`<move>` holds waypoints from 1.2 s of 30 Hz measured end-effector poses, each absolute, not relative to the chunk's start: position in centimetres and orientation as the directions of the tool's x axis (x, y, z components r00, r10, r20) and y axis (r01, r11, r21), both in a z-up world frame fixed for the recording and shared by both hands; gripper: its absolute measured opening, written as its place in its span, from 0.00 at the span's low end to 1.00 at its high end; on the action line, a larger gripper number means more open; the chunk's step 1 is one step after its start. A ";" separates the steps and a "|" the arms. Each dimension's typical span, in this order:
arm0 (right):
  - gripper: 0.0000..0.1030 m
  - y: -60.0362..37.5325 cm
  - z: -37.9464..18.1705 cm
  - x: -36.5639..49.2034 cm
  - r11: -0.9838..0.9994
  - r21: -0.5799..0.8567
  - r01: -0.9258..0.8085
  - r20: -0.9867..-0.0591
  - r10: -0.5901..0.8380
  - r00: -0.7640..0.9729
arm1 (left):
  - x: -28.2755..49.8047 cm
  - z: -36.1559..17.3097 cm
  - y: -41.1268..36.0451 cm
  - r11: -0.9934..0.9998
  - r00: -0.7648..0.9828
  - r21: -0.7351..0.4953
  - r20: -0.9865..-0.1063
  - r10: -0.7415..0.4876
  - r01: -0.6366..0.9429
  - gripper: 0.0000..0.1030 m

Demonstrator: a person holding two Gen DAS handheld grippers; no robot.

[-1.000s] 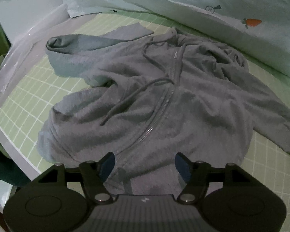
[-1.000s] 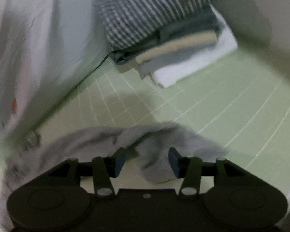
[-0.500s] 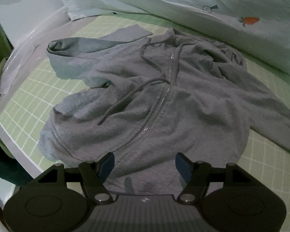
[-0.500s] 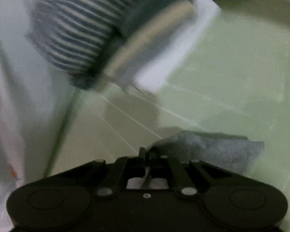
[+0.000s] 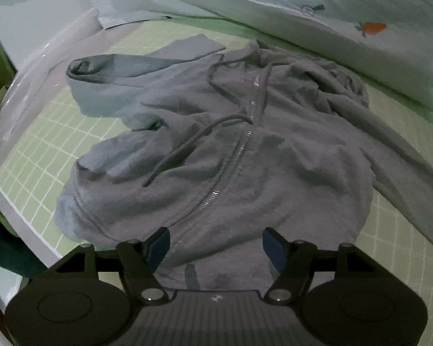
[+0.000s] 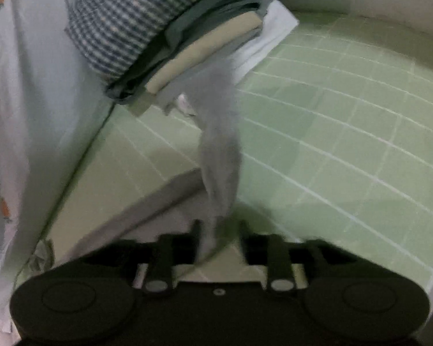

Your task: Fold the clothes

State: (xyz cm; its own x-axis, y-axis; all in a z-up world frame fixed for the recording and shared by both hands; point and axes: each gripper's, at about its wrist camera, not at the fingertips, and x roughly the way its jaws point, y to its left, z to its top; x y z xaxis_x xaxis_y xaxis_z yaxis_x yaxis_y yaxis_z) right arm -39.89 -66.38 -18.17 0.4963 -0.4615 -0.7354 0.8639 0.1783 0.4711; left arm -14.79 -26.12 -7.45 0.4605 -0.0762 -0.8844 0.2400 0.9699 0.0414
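A grey zip hoodie [image 5: 231, 144] lies front up and rumpled on the green grid mat [image 5: 43, 150]. Its hood points away and one sleeve is folded at the upper left. My left gripper [image 5: 216, 245] hovers over the hem, jaws wide open and nothing between them. In the blurred right wrist view, the other grey sleeve [image 6: 219, 144] stretches away from my right gripper [image 6: 219, 230] toward the clothes stack. Its near end runs between the jaws, which are opening. The pads stand apart from the cloth.
A stack of folded clothes [image 6: 164, 37] topped by a blue checked piece sits at the mat's far left. A white sheet with carrot prints [image 5: 332, 14] borders the mat behind the hoodie. The mat's edge [image 5: 20, 216] runs along the left.
The right gripper closed on the sleeve end half a second ago; its jaws are apart again and the sleeve now lies stretched out ahead. The left gripper has held still.
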 end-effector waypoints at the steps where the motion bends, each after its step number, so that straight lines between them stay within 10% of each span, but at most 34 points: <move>1: 0.45 -66.4 -18.0 -40.0 0.179 0.466 0.866 -0.732 -0.472 0.491 | -14.8 -7.5 -26.3 0.967 0.457 0.044 -0.886 -0.078 0.251 0.70; 22: 0.50 -70.4 -19.7 -37.2 0.295 0.018 0.955 -0.764 -0.613 0.204 | -13.0 -6.2 -20.3 0.988 0.492 0.044 -0.870 -0.037 0.151 0.75; 36: 0.70 -55.7 -17.4 -30.5 0.512 0.196 0.836 -0.766 -0.452 0.456 | -4.6 -6.4 -10.0 0.968 0.511 0.057 -0.856 -0.078 0.243 0.75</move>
